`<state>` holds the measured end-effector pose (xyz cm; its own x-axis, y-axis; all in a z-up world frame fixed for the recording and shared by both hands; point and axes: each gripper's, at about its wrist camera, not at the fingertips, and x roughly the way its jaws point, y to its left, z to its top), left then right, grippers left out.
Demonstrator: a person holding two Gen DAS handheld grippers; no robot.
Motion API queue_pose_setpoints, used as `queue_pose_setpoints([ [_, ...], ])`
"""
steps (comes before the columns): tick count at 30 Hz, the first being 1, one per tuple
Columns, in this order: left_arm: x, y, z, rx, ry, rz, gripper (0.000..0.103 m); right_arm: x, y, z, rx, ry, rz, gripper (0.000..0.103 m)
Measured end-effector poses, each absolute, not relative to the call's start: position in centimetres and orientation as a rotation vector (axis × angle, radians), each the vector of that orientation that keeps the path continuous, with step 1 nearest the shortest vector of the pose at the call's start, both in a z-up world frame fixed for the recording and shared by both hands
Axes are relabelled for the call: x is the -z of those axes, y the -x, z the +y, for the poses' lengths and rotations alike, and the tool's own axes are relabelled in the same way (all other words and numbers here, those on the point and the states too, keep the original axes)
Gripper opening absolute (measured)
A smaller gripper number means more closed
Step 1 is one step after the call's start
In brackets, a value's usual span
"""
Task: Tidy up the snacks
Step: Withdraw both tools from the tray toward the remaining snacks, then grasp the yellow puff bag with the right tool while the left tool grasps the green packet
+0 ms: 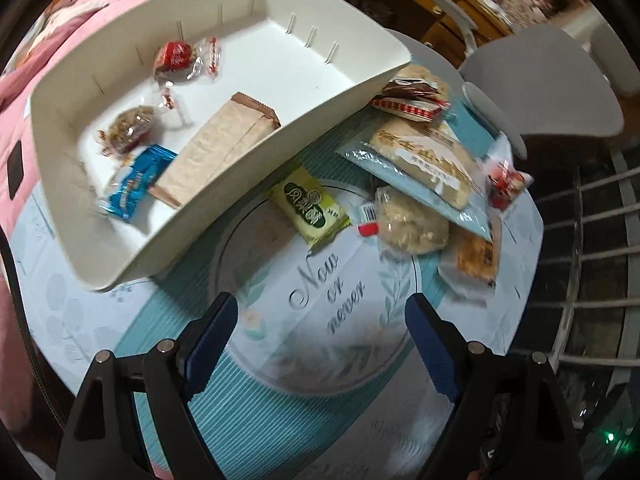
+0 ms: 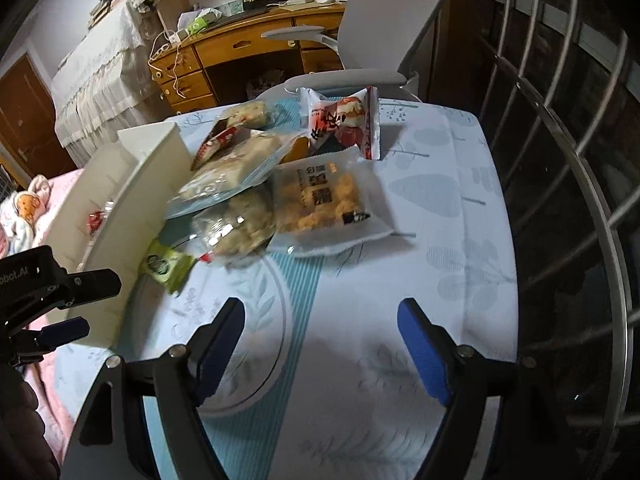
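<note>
Both hand-held grippers released, empty, above the worktop (image 1: 280,360).
Left hand-held gripper (image 1: 320,320) and right hand-held gripper (image 2: 320,328) spread wide over cloth; white tray (image 1: 352,92) holds a few snacks, possibly five; snack pile (image 2: 280,184) just beside tray, green packet (image 1: 308,204) nearest.

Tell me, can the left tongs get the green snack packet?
Probably yes. The left tongs are open and empty, and the green snack packet lies flat on the tablecloth just ahead, beside the white tray, with nothing on top.
</note>
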<state>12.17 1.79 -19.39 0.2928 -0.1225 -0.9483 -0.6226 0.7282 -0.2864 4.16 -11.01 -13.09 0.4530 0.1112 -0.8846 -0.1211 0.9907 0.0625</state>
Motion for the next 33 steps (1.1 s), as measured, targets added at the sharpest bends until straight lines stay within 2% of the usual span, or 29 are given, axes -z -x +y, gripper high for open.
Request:
queue_pose_setpoints([
  [17, 25.6, -17.1, 3.1, -0.551, 0.764, 1.243, 0.085, 17.6, -10.7, -9.6, -0.161, 0.126, 1.054, 0.095],
  [31, 27.9, -19.7, 3.4, -0.603, 0.724, 1.284, 0.085, 19.7, -11.5, -7.9, -0.181, 0.232, 0.985, 0.096],
  [33, 28.0, -20.1, 3.7, -0.613, 0.72, 1.285, 0.082, 19.9, -11.6, -7.7, -0.178, 0.243, 0.981, 0.096],
])
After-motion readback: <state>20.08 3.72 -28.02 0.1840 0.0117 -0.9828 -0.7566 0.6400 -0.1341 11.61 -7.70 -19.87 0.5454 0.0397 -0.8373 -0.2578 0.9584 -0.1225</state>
